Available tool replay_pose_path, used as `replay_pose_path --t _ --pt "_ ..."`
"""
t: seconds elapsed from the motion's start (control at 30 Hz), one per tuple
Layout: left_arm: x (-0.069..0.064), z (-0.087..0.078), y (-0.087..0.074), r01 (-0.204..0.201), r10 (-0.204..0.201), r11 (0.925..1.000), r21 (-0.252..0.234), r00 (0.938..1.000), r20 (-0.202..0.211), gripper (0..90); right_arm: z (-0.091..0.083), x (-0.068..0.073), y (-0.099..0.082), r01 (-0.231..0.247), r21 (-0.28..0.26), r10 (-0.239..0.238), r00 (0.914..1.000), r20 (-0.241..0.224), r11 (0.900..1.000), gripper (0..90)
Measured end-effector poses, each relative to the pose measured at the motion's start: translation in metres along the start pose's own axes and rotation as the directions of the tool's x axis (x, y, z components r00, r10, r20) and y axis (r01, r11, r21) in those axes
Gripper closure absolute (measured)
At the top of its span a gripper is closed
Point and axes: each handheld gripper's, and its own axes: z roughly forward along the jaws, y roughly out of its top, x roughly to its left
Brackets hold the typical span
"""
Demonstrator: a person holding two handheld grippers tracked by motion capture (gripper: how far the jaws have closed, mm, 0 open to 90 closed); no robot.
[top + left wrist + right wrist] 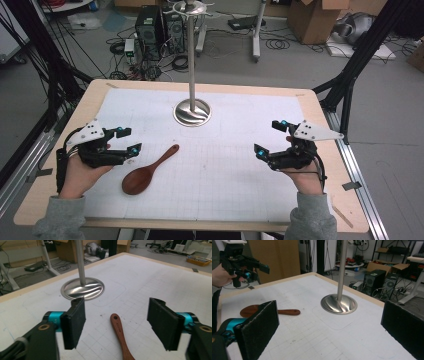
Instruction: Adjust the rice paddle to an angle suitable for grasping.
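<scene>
The left gripper (128, 140) is hovering with its jaws apart and nothing between the pads, the wooden spoon (148, 171) lying flat on the white mat (220, 170) just at its 4 o'clock; the handle's faint stamp is too small to read. The steel stand (192, 111) is rising at the mat's 12 o'clock, well clear of both. At 3 o'clock the right gripper (269, 138) is holding its jaws wide, empty.

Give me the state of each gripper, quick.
Left gripper: open, holding nothing; the wooden spoon's handle lies on the mat between its jaws, untouched.
Right gripper: open wide, holding nothing, away from the spoon.
</scene>
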Motion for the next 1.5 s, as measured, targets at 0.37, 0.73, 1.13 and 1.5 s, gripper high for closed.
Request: replay_pose_path --t 0.37,0.73,1.13,1.5 --pt "-0.004 0.009 -0.006 -0.036 0.038 0.9987 0.037 0.9975 -0.060 60.3 -0.002 -0.003 -0.002 -0.004 0.010 0.004 1.0000 0.003 0.9999 0.1" --pt "-0.006 0.018 -0.010 -0.059 0.068 0.9918 0.113 0.9950 -0.073 86.4 -0.004 -0.003 -0.004 0.001 0.019 -0.001 1.0000 0.010 0.9998 0.1" --pt "-0.004 0.032 -0.018 -0.037 0.050 0.9838 0.175 0.9965 -0.068 88.9 -0.003 -0.001 -0.005 0.005 0.035 -0.005 1.0000 0.005 0.9994 0.1" --pt "-0.005 0.044 -0.023 -0.047 0.061 0.9742 0.221 0.9965 -0.058 88.9 -0.004 -0.001 -0.007 -0.001 0.035 0.001 0.9999 0.017 0.9994 0.1"
